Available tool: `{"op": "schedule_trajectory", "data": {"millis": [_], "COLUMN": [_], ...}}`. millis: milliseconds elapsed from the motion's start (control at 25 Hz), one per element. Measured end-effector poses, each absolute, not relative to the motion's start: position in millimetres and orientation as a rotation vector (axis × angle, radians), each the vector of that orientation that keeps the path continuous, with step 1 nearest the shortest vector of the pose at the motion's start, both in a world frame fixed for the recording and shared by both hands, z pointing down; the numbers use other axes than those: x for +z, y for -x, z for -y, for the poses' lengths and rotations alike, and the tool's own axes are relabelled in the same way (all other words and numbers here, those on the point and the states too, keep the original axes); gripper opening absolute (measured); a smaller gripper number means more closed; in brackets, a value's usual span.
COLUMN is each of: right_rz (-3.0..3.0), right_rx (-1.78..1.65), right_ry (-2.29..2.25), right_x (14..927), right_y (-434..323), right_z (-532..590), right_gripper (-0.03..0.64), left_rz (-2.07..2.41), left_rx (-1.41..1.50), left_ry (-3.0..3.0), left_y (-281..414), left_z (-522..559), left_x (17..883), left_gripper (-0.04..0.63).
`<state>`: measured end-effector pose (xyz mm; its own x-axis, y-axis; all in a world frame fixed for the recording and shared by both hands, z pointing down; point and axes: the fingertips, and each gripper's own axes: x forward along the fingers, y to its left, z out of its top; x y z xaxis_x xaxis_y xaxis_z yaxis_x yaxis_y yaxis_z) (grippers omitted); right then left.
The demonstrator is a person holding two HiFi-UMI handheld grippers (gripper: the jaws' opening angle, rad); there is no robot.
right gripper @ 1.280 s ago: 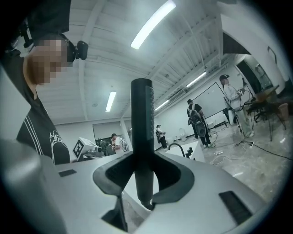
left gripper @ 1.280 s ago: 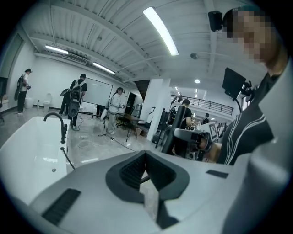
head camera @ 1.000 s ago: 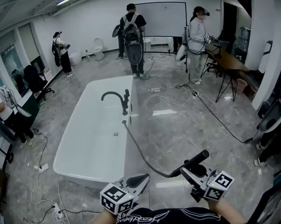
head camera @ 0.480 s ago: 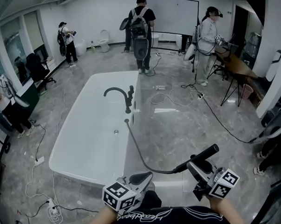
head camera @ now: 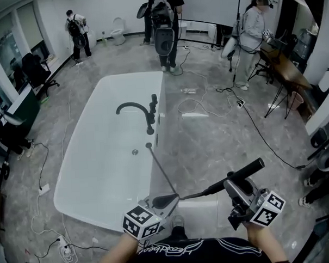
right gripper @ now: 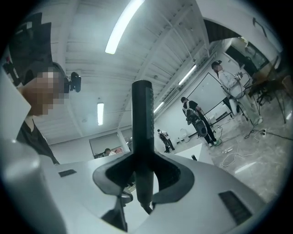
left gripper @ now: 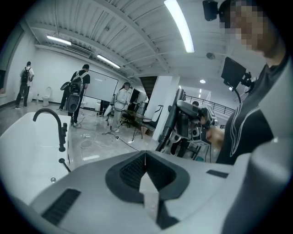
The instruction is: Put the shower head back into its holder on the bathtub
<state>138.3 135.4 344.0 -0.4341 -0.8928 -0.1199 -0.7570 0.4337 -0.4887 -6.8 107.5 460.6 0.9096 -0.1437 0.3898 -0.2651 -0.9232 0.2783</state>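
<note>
The white bathtub [head camera: 101, 174] lies ahead on the left, with a black curved faucet [head camera: 135, 109] and black fittings [head camera: 154, 103] on its right rim. My right gripper [head camera: 233, 181] is shut on the black stick-shaped shower head [head camera: 248, 170], held over the floor right of the tub's near end. The shower head [right gripper: 143, 123] stands upright between the jaws in the right gripper view. Its black hose [head camera: 162, 171] runs back to the tub rim. At the tub's near corner, my left gripper [head camera: 166, 200] is shut with nothing in it [left gripper: 145, 157]. The faucet [left gripper: 51, 122] shows there too.
Several people stand at the far end; one with a backpack [head camera: 163, 24] is just beyond the tub. Cables [head camera: 191, 106] trail over the marble floor right of the tub. A power strip [head camera: 65, 248] lies at lower left, a table [head camera: 284, 68] stands at right, and an office chair [head camera: 35, 74] at left.
Both grippers have moved forward toward the tub, the right one carrying the shower head. The tub's near end now lies closer, and the hose between rim and shower head hangs straighter.
</note>
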Motion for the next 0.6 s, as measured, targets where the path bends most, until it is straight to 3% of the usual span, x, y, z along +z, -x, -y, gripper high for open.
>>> {"op": "schedule_trajectory", "data": {"millis": [360,600], "right_rz": [-2.338,-2.348], "right_rx": [-0.539,-0.519], "right_ry": [1.308,1.246], "right_x": [326.0,315.3], "right_y": [-141.7,-156.0], "right_z": [-15.9,19.5], "right_gripper": [0.135,0.135], "left_rz": [0.328,0.32], "left_rx": [0.555,0.588], "left_ry": [-2.752,-2.702], "left_y": [1.9,-14.5], "left_z": [1.5,15.7], "left_x": [460.4,472.2], "left_gripper": [0.005,0.005]}}
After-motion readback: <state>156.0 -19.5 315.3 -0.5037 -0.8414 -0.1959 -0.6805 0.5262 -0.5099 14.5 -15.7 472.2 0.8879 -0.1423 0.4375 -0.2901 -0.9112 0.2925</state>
